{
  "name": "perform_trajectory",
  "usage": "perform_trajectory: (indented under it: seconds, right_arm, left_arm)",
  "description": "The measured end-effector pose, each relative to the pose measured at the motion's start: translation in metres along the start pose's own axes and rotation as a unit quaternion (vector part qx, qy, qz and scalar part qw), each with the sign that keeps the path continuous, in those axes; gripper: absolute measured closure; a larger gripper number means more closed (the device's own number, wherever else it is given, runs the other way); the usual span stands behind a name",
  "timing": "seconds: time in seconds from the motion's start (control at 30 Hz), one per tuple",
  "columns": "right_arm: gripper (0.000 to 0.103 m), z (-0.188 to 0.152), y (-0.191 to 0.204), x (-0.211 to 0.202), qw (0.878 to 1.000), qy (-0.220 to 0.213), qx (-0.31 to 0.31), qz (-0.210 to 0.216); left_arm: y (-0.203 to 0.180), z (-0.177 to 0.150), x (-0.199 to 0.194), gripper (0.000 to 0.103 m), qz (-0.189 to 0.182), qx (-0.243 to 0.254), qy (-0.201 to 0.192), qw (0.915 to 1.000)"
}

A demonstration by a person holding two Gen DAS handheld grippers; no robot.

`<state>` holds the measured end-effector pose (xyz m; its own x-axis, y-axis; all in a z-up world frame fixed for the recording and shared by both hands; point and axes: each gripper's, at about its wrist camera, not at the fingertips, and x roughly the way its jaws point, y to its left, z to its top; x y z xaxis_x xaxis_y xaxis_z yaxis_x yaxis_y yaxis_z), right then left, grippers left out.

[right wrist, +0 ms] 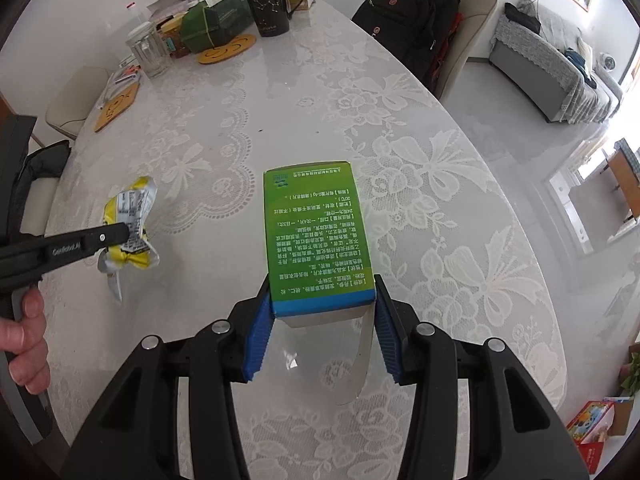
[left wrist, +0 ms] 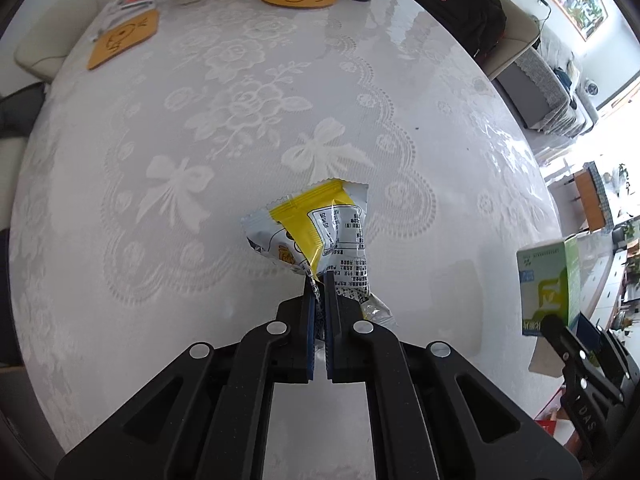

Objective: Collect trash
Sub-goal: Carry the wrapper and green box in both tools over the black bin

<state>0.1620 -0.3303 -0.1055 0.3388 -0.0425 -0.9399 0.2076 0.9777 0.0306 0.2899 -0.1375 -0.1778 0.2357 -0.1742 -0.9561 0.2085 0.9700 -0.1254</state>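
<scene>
Bright daylight, glossy table point(left wrist: 420, 40) glare, fisheye-warped edges.

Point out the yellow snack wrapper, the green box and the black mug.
yellow snack wrapper point(left wrist: 316, 224): left wrist view, on its yellow panel above the left gripper's fingers.
green box point(right wrist: 316, 236): right wrist view, on its printed green face.
black mug point(right wrist: 270, 8): right wrist view, on its constellation-printed side.

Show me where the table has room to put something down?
The table's lace middle is bare, between the coasters at the far end and the wrapper and box now held in the jaws. The far end is crowded: mug, glass jar, green tissue box.
</scene>
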Motion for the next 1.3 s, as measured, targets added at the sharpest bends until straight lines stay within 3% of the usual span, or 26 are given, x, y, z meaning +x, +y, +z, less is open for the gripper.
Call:
perform_trajectory:
  seconds: [0.67, 1.3]
  right_arm:
    - [0.059, -0.054, 0.0, -0.056, 1.0, -0.009, -0.008, 0.022]
    - [0.059, -0.111, 0.015, -0.097, 0.998, -0.017, -0.044, 0.041]
  left_arm:
    - [0.008, -0.091, -0.05, 0.101, -0.001, -0.022, 0.005, 0.9997]
    - [0.01, -0.169, -0.103, 0.101, 0.01, -0.031, -0.021, 0.9993]
